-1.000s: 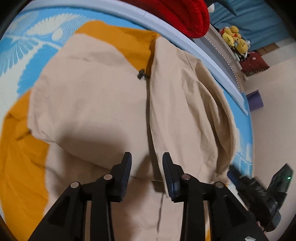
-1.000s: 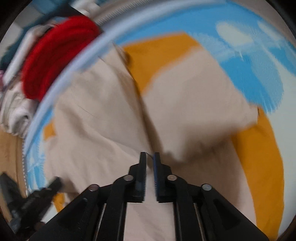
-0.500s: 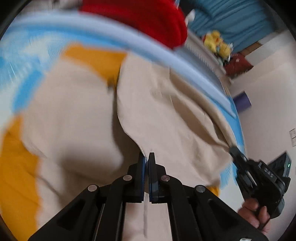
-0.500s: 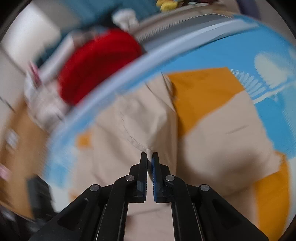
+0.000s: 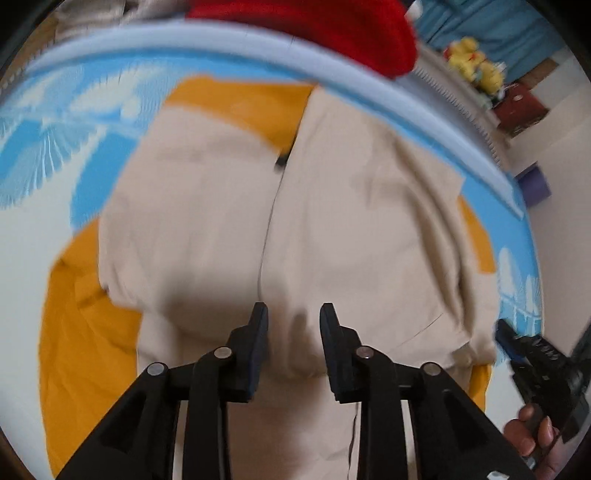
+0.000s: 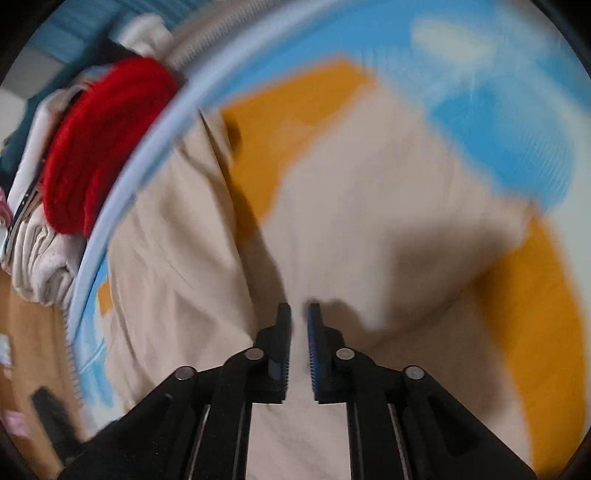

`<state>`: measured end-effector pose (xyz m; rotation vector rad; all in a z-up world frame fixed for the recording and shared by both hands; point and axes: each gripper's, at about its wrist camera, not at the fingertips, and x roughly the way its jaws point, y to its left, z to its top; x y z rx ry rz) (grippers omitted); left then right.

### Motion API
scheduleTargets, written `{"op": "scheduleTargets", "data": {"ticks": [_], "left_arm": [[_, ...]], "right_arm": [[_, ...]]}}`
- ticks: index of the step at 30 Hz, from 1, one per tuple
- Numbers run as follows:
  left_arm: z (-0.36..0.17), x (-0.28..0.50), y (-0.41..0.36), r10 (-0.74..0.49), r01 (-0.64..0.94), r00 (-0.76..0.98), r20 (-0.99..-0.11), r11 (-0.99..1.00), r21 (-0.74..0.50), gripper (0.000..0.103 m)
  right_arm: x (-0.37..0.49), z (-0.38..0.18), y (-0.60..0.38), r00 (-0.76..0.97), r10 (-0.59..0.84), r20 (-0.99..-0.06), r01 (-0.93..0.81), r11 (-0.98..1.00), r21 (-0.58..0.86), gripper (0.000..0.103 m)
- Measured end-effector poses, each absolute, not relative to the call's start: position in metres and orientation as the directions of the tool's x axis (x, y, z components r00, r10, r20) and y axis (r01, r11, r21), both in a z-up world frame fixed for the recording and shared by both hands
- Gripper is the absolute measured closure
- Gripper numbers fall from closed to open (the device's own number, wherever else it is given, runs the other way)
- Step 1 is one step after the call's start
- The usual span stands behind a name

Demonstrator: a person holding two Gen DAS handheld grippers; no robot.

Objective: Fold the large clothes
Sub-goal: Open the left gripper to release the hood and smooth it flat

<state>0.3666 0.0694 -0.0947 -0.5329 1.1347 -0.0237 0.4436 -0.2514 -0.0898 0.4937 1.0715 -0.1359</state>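
A large beige jacket with an orange lining (image 5: 207, 229) lies spread on a blue patterned bed sheet (image 5: 48, 147), both front panels folded inward and meeting at a middle seam. My left gripper (image 5: 293, 314) is open and empty just above the jacket's lower middle. My right gripper (image 6: 299, 314) hovers over the same jacket (image 6: 369, 229) with its jaws slightly apart and nothing between them. The right gripper also shows in the left wrist view (image 5: 532, 358), at the jacket's right edge, held by a hand.
A red knitted garment (image 5: 332, 33) and pale folded clothes (image 6: 40, 258) lie beyond the bed's light blue edge (image 5: 369, 96). Yellow plush toys (image 5: 476, 66) sit on a shelf at the far right. A wooden floor (image 6: 26, 332) lies past the bed.
Half a second ago both grippers were shut. Now the left has opened wide and the right has parted slightly. Both views have swung over the jacket, which lies with both panels folded in.
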Motion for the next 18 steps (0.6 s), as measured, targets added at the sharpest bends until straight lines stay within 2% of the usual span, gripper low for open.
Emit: {"op": "scheduleTargets", "data": {"ticks": [2, 3, 4, 5, 7, 9, 14, 18], "left_arm": [[-0.098, 0.367, 0.061, -0.316, -0.204, 0.434, -0.844, 0.878, -0.433, 0.077], [-0.104, 0.366, 0.057, -0.335, -0.193, 0.415, -0.846, 0.876, -0.442, 0.077], [-0.114, 0.369, 0.048, -0.358, -0.186, 0.381, -0.852, 0.874, -0.45, 0.077], [-0.127, 0.373, 0.038, -0.379, -0.18, 0.326, -0.866, 0.874, -0.451, 0.077], [-0.147, 0.374, 0.026, -0.364, -0.183, 0.226, -0.904, 0.895, -0.406, 0.077], [-0.145, 0.372, 0.025, -0.348, -0.167, 0.226, -0.91, 0.906, -0.388, 0.077], [-0.114, 0.375, 0.036, -0.34, -0.143, 0.33, -0.881, 0.904, -0.402, 0.077], [-0.14, 0.375, 0.037, -0.266, -0.187, 0.258, -0.929, 0.929, -0.318, 0.077]], "right_arm": [[0.433, -0.063, -0.248, 0.596, 0.076, -0.799, 0.318, 0.892, 0.322, 0.076], [0.431, -0.054, -0.243, 0.641, 0.088, -0.762, 0.278, 0.899, 0.338, 0.064], [0.435, -0.051, -0.235, 0.661, 0.138, -0.738, 0.218, 0.906, 0.364, 0.051], [0.441, -0.054, -0.23, 0.654, 0.212, -0.726, 0.156, 0.902, 0.403, 0.047], [0.457, -0.069, -0.221, 0.587, 0.383, -0.713, 0.055, 0.86, 0.508, 0.045], [0.469, -0.096, -0.208, 0.486, 0.43, -0.761, 0.046, 0.857, 0.514, 0.045], [0.481, -0.148, -0.226, 0.328, 0.292, -0.898, 0.222, 0.9, 0.374, 0.046], [0.484, -0.142, -0.227, 0.346, 0.215, -0.913, 0.236, 0.922, 0.306, 0.047]]}}
